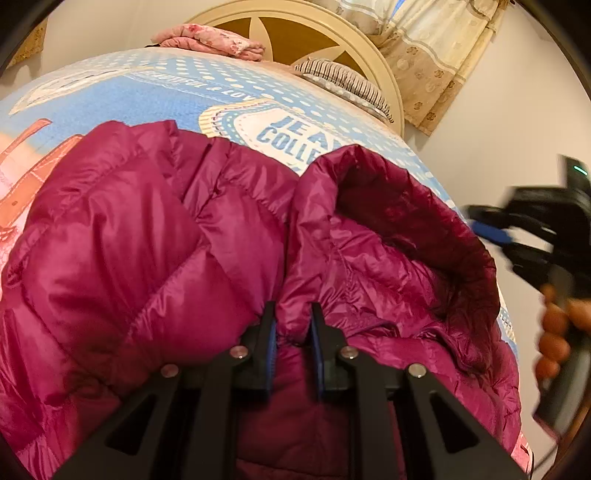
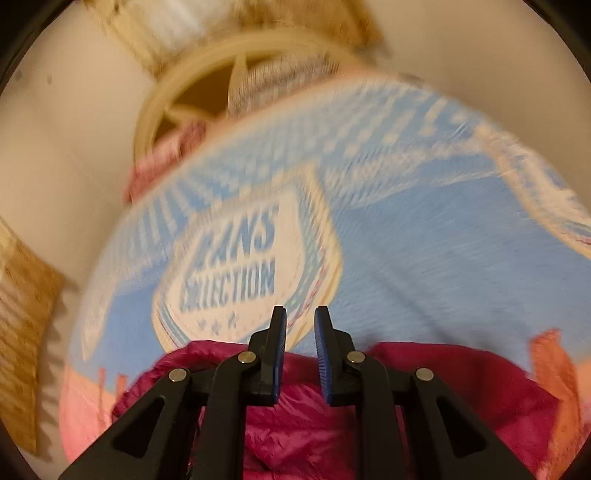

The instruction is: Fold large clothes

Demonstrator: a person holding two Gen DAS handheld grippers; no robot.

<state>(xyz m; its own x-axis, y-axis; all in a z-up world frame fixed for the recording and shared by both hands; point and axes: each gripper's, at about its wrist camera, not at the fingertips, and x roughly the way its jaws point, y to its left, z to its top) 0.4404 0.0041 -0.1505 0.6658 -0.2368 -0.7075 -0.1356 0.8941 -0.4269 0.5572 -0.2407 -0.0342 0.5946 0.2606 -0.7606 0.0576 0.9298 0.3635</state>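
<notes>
A magenta puffer jacket [image 1: 155, 258] lies spread on the bed [image 1: 155, 92], reaching its near edge, its hood [image 1: 413, 221] open toward the bed's right edge. The left gripper [image 1: 292, 325] pinches a gathered fold of the jacket between its 2 fingers [image 1: 269, 332]. The right gripper [image 2: 300, 332] hangs above the jacket [image 2: 295, 424]; its fingers [image 2: 277, 332] stand slightly apart with nothing between them. In the left wrist view it appears blurred at the right, held by a hand [image 1: 557, 332]. Folded pink cloth [image 1: 218, 38] and a striped pillow [image 1: 343, 81] lie by the headboard [image 1: 295, 22].
</notes>
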